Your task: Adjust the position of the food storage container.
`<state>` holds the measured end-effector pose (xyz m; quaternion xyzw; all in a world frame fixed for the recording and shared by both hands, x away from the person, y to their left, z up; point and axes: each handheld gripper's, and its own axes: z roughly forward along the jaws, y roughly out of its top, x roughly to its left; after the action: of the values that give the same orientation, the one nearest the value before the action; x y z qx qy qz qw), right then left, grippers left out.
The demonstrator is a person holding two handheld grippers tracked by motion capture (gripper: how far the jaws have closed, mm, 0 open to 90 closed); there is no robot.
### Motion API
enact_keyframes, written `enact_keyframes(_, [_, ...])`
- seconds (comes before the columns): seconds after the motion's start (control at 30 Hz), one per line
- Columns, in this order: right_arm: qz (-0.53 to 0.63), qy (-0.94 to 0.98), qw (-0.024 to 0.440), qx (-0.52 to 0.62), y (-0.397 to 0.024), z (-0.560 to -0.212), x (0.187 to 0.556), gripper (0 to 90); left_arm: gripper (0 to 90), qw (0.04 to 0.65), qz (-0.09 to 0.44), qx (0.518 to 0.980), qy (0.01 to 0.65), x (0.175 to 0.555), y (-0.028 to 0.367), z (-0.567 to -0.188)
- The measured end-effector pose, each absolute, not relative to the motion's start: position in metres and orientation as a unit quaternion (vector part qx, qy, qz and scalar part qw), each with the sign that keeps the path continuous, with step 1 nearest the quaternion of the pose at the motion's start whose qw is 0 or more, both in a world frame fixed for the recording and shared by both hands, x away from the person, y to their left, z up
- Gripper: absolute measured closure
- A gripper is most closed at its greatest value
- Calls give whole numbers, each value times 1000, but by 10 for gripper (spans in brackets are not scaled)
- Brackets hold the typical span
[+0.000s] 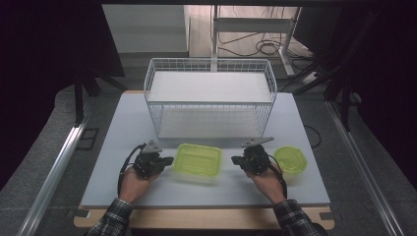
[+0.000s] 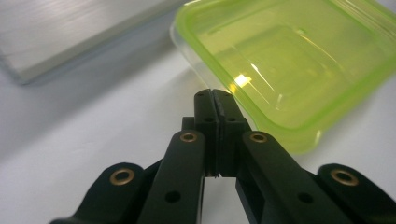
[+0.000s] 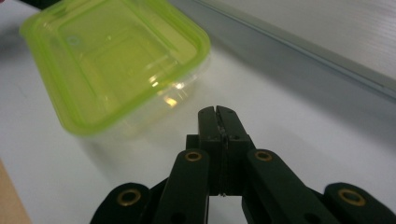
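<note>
A rectangular clear box with a lime-green lid (image 1: 198, 159) lies on the white table between my two grippers. My left gripper (image 1: 168, 160) is shut and empty, its tips right by the box's left edge. The left gripper view has the closed tips (image 2: 215, 94) next to the lid's rim (image 2: 280, 130); whether they touch it I cannot tell. My right gripper (image 1: 235, 160) is shut and empty too, a short way from the box's right side. Its own view puts the tips (image 3: 217, 111) apart from the box (image 3: 116, 60). A round green-lidded container (image 1: 290, 160) sits behind the right hand.
A white wire basket rack (image 1: 210, 101) with two shelves stands at the back of the table, its lower shelf board (image 2: 56, 32) just beyond the box. The table's wooden front edge (image 1: 206, 217) runs below the forearms.
</note>
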<state>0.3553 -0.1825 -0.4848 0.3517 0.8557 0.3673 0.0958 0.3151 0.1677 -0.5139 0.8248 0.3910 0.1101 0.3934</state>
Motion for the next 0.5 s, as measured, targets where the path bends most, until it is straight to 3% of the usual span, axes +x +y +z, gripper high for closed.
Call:
enact_keyframes(0.3, [384,846,116,352,-160,-476,385,892,888,402,86,833,370,306,155,-513])
enact_keyframes(0.5, [384,841,122,362,-153,-479,403,892,883,396,133,819,394,332,158,-505])
